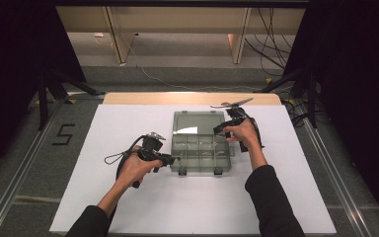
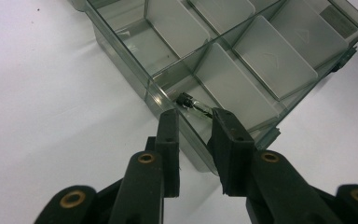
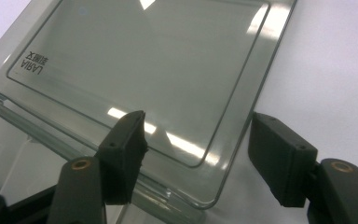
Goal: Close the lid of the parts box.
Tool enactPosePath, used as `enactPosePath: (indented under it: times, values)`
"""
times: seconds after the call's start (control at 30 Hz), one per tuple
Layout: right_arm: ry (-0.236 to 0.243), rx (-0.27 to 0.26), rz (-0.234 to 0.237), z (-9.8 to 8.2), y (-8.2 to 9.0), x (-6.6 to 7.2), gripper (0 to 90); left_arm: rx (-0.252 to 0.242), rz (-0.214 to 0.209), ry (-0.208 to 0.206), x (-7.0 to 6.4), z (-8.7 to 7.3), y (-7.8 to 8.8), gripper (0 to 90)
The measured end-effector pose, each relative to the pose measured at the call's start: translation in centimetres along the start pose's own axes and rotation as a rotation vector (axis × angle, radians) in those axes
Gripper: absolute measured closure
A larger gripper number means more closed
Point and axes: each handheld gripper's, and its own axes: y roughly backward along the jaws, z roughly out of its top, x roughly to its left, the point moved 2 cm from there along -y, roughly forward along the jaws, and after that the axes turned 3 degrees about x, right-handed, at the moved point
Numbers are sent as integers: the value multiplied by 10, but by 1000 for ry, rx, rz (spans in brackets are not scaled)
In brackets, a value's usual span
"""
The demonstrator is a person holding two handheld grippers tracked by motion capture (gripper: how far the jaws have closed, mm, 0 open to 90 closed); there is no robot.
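Note:
A clear grey compartment box point(image 1: 200, 154) stands open on the white table, its lid point(image 1: 197, 123) laid back flat behind it. My left gripper point(image 1: 177, 159) is at the box's front left corner. In the left gripper view its jaws point(image 2: 195, 114) stand narrowly apart over the box wall point(image 2: 121, 51), and a small glass part with a black end point(image 2: 193, 105) spans the tips, seemingly pinched. My right gripper point(image 1: 218, 129) is at the lid's right side. It is open point(image 3: 198, 140), with the lid's corner point(image 3: 205, 186) between the jaws and neither pad touching it.
The white sheet point(image 1: 128, 207) has free room in front of and beside the box. Two dark latches point(image 1: 217, 171) stick out from the box's front wall. Several compartments point(image 2: 270, 60) look bare. Tripod legs and cables lie on the floor beyond the table.

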Motion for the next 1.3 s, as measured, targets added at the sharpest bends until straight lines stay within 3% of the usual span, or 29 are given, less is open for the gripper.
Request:
enactPosePath:
  times: [0.03, 0.07, 0.13, 0.17, 0.23, 0.37, 0.4, 0.43, 0.5, 0.6, 0.67, 0.7, 0.73, 0.77, 0.83, 0.87, 0.9, 0.93, 0.97, 1.07, 1.17, 1.2, 1.23, 1.3]
  values:
    - [1, -6, 9, 0, 0, -1, 394, 8, 0, -14, 1, 0, 1, 727]
    - [-1, -5, 10, 0, 0, 0, 394, -10, -1, 10, -1, 0, -1, 727]
    - [6, -8, -5, 0, 0, 0, 398, 2, -1, -4, 0, 0, 0, 728]
    - [-2, 1, 15, 0, 1, 1, 409, 2, 0, -5, 0, 0, 0, 728]
    - [19, -12, -2, -1, 2, 0, 440, 2, -1, -8, 1, 0, 0, 729]
    - [18, -28, -1, -1, 7, -3, 524, 7, 5, -18, 1, 0, 1, 730]
    - [11, -26, 6, -2, 10, -3, 543, 6, 7, -5, 0, 0, 0, 730]
    - [38, -44, 2, -1, 10, -5, 563, 13, 2, -23, 1, 0, 1, 730]
    - [-3, -56, 3, -2, 14, -3, 625, 8, 4, -3, 0, 0, 0, 730]
    - [22, -87, -5, -2, 21, -6, 722, 10, 3, -10, 0, 0, 1, 730]
    - [10, -93, -11, -2, 26, -6, 804, 6, 0, -4, 0, 0, 0, 730]
    - [37, -141, -12, -2, 25, -7, 819, 4, 0, -4, 0, 0, 0, 731]
    - [64, -151, -15, -3, 26, -9, 829, 7, 0, -12, 0, 0, 1, 731]
    - [53, -125, -15, -3, 30, -8, 832, 8, 2, -17, 0, 0, 1, 731]
    - [56, -145, -6, -5, 30, -8, 833, 10, 7, -26, 0, 0, 1, 734]
    - [80, -160, -15, -6, 29, -9, 834, 4, 2, -19, 0, 0, 1, 735]
    - [62, -148, -5, -7, 31, -7, 835, -1, 4, -19, 0, 0, 1, 741]
    - [86, -161, -14, -8, 31, -9, 836, 4, -1, -27, 0, 1, 1, 745]
    - [38, -156, -17, -9, 32, -5, 837, -1, 1, -21, 0, 1, 1, 745]
    - [77, -195, 5, -12, 33, -7, 840, 0, 7, -25, -1, 1, 1, 744]
    - [100, -204, -9, -15, 36, -5, 842, 10, 12, -37, -1, 1, 2, 744]
    - [128, -220, -28, -17, 36, -7, 842, 7, 10, -34, -1, 1, 2, 745]
    - [112, -220, -11, -18, 37, -4, 842, -4, 14, -17, -2, 1, 1, 745]
    - [120, -224, -19, -20, 39, -3, 842, -9, 12, -12, -2, 1, 0, 745]
